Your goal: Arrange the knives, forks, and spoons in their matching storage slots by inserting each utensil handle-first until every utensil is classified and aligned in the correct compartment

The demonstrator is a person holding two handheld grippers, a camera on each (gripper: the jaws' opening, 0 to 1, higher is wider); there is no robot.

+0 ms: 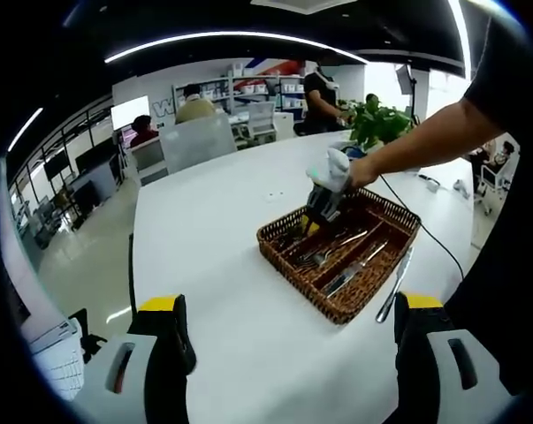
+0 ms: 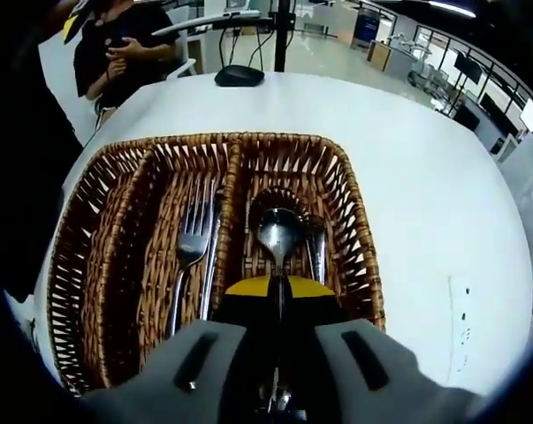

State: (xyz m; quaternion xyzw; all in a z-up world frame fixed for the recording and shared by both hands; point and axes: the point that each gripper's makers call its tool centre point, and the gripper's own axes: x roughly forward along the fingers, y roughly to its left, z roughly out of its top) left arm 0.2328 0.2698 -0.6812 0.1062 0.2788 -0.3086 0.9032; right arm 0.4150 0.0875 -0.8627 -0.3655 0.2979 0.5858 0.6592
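A brown wicker basket (image 1: pixel 341 305) (image 2: pixel 359 238) with three long compartments sits on the white table (image 1: pixel 222 221). My right gripper (image 2: pixel 279 287) (image 1: pixel 323 199) is shut on the handle of a spoon (image 2: pixel 279 231), whose bowl lies in the basket's right compartment beside another spoon (image 2: pixel 317 247). Two forks (image 2: pixel 191 238) (image 1: pixel 323 256) lie in the middle compartment. The left compartment (image 2: pixel 107 256) looks bare. A knife (image 1: pixel 394 287) lies on the table against the basket's outer side. My left gripper (image 1: pixel 290 340) hangs open above the table, short of the basket.
A black cable (image 1: pixel 430 234) runs across the table behind the basket, near a green plant (image 1: pixel 378 124). A black round object (image 2: pixel 239 75) lies at the table's far end, with a person (image 2: pixel 116 44) standing beside it. Chairs and more people are in the background.
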